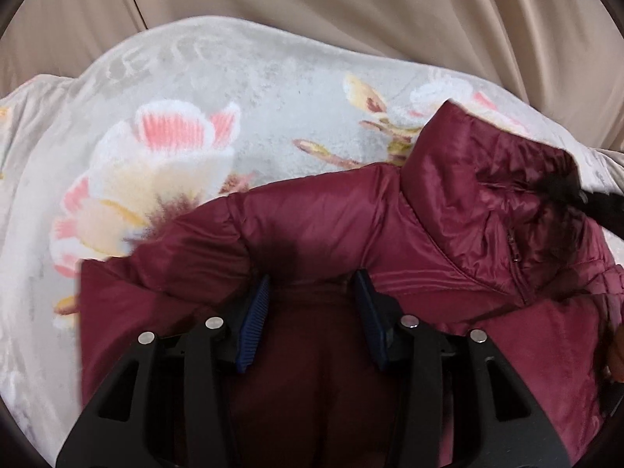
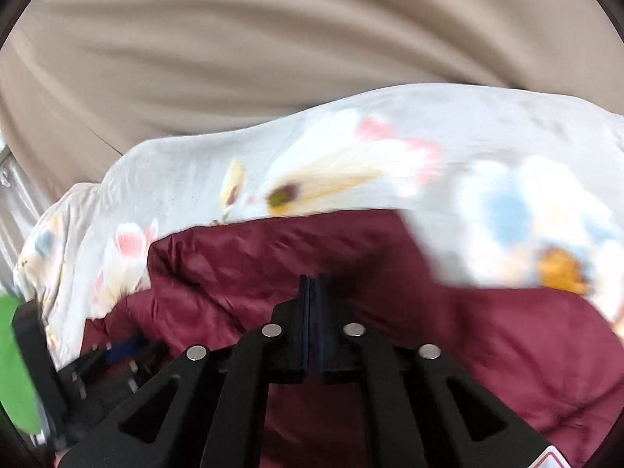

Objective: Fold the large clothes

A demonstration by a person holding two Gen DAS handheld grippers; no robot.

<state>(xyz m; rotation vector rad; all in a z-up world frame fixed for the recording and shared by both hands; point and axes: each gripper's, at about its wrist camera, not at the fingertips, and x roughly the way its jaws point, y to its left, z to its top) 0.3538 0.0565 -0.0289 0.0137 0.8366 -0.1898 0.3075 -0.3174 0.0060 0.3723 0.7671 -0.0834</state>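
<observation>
A maroon puffer jacket (image 1: 331, 214) lies on a floral blanket (image 1: 175, 124), its hood (image 1: 487, 179) with dark fur trim toward the right. My left gripper (image 1: 314, 284) is open, its blue pads (image 1: 255, 312) spread over the jacket just below the shoulder seam. In the right wrist view the jacket (image 2: 507, 335) fills the lower frame, blurred by motion. My right gripper (image 2: 311, 284) has its jaws pressed together above the maroon fabric; no cloth shows between them.
Beige curtain or sheet (image 1: 351, 7) hangs behind the blanket. In the right wrist view the blanket (image 2: 390, 156) spreads beyond the jacket, with the other gripper (image 2: 97, 370) and a green patch (image 2: 15, 362) at the lower left.
</observation>
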